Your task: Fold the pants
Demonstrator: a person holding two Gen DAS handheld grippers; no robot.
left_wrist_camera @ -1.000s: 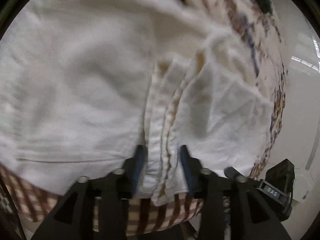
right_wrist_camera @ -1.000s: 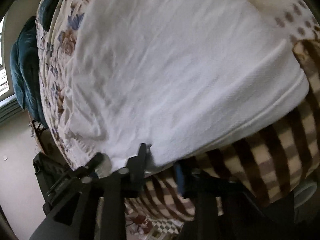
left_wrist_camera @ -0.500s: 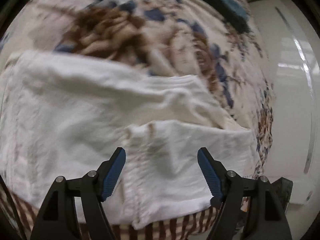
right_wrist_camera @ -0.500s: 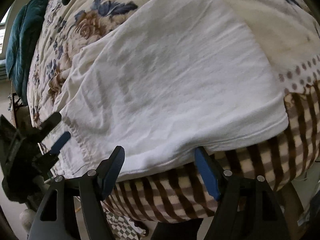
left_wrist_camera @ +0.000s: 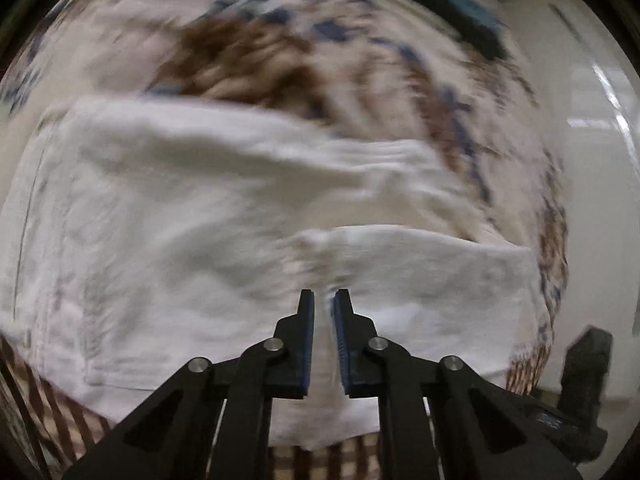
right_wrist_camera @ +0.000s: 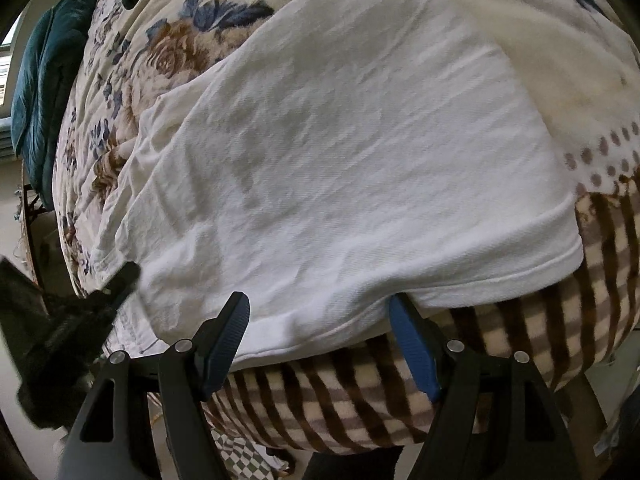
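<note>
Lying across the bed (right_wrist_camera: 132,80), the white pants (right_wrist_camera: 340,152) rest folded on a floral quilt (left_wrist_camera: 248,52), their near hem over a brown checked blanket (right_wrist_camera: 520,320). Both tools pinched the fabric a second ago; both have since let go, so the fold appears laid down and finished, pending smoothing or a further fold. The left tool (left_wrist_camera: 324,300) now has its blue pads drawn almost together above the cloth, apparently gripping nothing, though blur makes this uncertain. The right tool (right_wrist_camera: 320,312) stands spread wide at the hem, empty. The left view alone shows the layered upper flap; the right view alone shows the teal cushion (right_wrist_camera: 36,80) and the hem's clean edge.
</note>
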